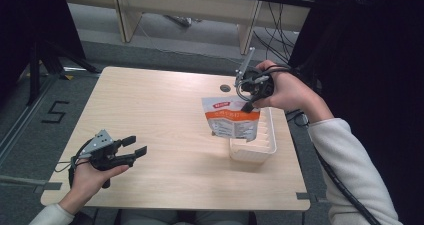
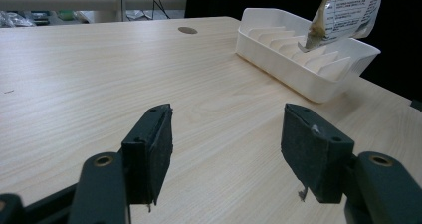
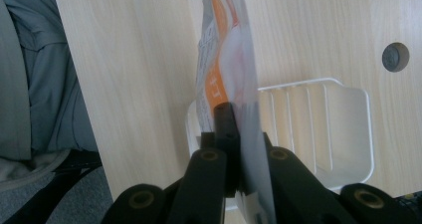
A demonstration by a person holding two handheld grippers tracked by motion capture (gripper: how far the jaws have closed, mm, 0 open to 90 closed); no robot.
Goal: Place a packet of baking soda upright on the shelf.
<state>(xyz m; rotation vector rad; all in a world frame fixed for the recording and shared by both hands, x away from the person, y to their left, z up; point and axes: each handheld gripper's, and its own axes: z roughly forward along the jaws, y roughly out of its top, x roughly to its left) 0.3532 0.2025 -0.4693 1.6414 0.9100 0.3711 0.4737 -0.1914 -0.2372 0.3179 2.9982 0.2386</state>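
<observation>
So the right gripper (image 1: 248,104) is clamping the top edge of a white and orange pouch (image 1: 231,119), jaws squeezed tight together on it, and the pouch is hanging down from there over the white ridged tray (image 1: 267,147). In the high view the pouch's bottom edge is sitting right around the tray's near rim, can't tell if it's actually touching. In the right gripper view you're looking straight down along the pouch edge-on, with the tray's ribbed inside showing just behind it and the wooden table (image 1: 165,115) underneath. The tray is sitting near the right edge of the table, on the person's right side.

The left gripper (image 1: 135,148) is doing nothing much, resting low over the table at the near left corner, well apart from the pouch and tray, jaws standing wide apart with only bare wood between them. From the left gripper view the pouch's lower corner is dangling above the tray's ridges
</observation>
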